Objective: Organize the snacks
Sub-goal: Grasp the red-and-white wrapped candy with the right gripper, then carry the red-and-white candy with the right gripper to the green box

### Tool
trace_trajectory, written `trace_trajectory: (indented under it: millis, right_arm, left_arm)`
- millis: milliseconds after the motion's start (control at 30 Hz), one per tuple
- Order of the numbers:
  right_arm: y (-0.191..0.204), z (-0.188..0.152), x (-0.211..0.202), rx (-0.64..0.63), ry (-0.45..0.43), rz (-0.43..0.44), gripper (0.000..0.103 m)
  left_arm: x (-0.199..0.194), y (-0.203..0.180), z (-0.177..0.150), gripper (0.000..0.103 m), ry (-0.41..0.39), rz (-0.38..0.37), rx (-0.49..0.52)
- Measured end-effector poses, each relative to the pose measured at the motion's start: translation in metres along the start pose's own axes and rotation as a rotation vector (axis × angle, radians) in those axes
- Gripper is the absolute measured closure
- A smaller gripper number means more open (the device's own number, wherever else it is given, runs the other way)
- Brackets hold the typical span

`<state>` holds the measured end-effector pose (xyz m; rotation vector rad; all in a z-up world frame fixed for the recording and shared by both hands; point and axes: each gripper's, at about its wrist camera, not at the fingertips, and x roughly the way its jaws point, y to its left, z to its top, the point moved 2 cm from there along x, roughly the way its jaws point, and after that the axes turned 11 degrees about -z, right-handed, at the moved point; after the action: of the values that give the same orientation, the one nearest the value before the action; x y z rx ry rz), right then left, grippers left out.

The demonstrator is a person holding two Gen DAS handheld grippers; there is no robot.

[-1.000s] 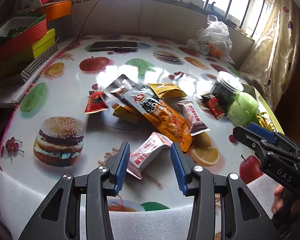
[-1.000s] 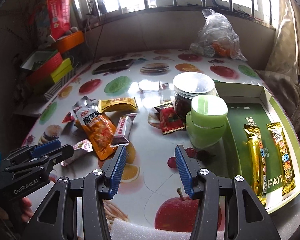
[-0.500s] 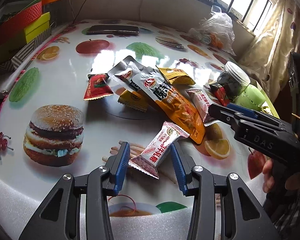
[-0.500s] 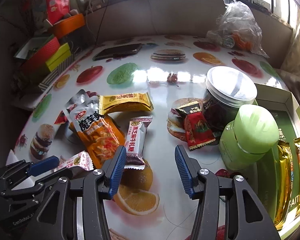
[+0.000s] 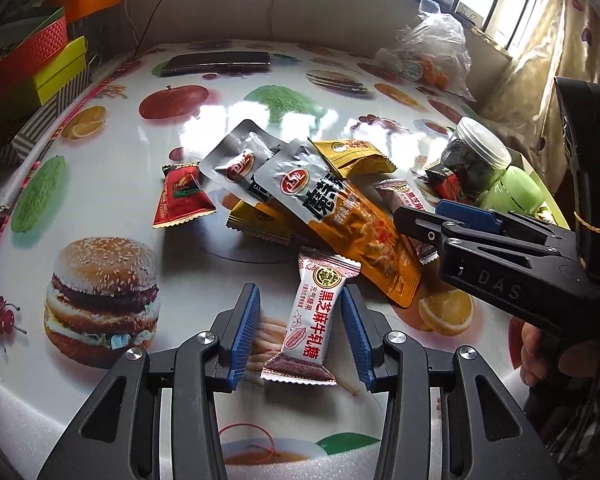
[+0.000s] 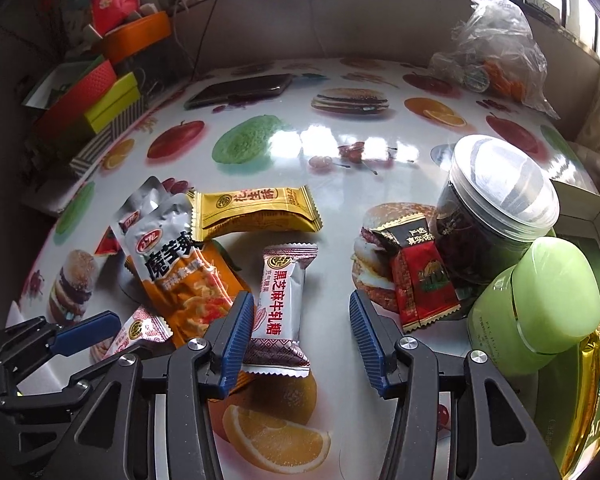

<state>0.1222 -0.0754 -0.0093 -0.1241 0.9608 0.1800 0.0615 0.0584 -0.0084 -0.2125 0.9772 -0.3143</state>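
Left wrist view: the left gripper (image 5: pixel 300 334) stands unclenched, a white nougat packet (image 5: pixel 314 316) lying between its blue pads (image 5: pixel 244 334), apparently untouched; the pile of snacks (image 5: pixel 328 208) lies just ahead. Right wrist view: the right gripper (image 6: pixel 300 340) is released; a second white packet (image 6: pixel 280 304) lies against its left pad (image 6: pixel 236 340), a red packet (image 6: pixel 420 288) to its right.

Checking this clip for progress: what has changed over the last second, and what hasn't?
Both hand-held grippers came in lower over the pile. The left hand-held gripper now straddles a white nougat packet, jaws open. The right hand-held gripper slid leftwards, away from the green box, to a second white packet, also open. Nothing gripped; snacks, jar and green bottle unmoved.
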Motion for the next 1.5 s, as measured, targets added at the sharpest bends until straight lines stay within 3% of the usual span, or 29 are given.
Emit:
trace_trajectory:
  millis: [300, 400, 500, 600, 1500]
  right_arm:
    - [0.0, -0.003, -0.002, -0.012, -0.015, -0.007, 0.079]
    - [-0.001, -0.006, -0.004, -0.002, -0.014, -0.003, 0.08]
    - [-0.002, -0.009, -0.007, 0.005, -0.014, -0.003, 0.082]
    - [-0.002, -0.012, -0.01, 0.011, -0.014, 0.004, 0.082]
    - [-0.012, -0.035, -0.063, 0.054, -0.08, 0.039, 0.085]
  left_arm:
    - [0.0, 0.0, -0.001, 0.059, -0.007, 0.011, -0.005]
    - [-0.001, 0.0, -0.002, 0.06, -0.009, 0.018, -0.012]
    - [-0.002, 0.001, -0.003, 0.08, -0.009, 0.011, -0.023]
    - [-0.003, 0.001, -0.004, 0.081, -0.012, 0.013, -0.031]
    - [-0.031, -0.036, -0.005, 0.082, -0.065, -0.002, 0.007]
